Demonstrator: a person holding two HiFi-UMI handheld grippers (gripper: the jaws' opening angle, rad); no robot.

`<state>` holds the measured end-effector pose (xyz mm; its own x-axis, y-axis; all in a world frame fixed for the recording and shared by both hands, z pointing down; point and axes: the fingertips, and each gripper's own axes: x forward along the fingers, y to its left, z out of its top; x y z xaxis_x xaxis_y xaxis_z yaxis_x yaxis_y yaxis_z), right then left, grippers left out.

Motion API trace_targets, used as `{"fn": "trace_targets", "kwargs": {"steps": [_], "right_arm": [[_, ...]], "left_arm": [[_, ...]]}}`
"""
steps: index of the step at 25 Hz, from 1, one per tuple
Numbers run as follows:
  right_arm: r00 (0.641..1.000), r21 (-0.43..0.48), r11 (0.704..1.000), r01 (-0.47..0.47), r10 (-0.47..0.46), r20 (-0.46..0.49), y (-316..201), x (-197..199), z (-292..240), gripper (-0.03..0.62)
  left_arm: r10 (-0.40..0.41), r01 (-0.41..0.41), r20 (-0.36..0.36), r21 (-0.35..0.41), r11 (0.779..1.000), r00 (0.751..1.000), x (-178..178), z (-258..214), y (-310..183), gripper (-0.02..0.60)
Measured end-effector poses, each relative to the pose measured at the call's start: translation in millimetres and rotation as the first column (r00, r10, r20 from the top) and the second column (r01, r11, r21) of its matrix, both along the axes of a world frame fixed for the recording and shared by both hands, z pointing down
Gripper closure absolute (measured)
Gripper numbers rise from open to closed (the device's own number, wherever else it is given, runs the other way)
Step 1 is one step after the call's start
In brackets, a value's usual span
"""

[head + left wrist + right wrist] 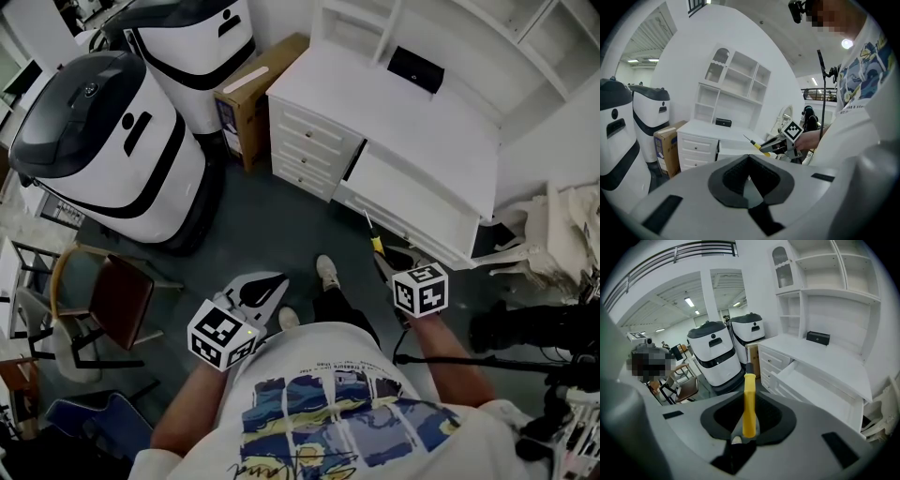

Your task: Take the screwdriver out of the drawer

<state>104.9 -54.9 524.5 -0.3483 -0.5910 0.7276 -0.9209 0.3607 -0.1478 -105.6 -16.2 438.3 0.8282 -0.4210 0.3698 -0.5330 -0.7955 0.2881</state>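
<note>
right gripper [748,398]: pinching the screwdriver [749,414] by its yellow handle
screwdriver: hanging outside the open drawer [820,390], in front of it
left gripper [749,161]: jaws pressing together, holding nothing

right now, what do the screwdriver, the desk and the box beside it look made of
Screwdriver: yellow handle, smooth and matte, probably plastic; the thin dark shaft is likely metal.
Desk: evenly white, softly sheened surfaces with panelled drawer fronts, likely painted wood or board.
Box: plain brown with a pale strip along the top, looks like cardboard.
</note>
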Motion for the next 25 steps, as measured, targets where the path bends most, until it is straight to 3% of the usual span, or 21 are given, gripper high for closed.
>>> {"fn": "trace_targets", "kwargs": {"steps": [25], "right_arm": [[1.000, 0.011, 1.000, 0.018, -0.019, 0.015, 9.1, -10.8, -6.8, 0.503]], "left_arm": [[-0.011, 0.011, 0.002, -0.009, 1.000, 1.000, -2.8, 0.4, 12.7, 0.568]]}}
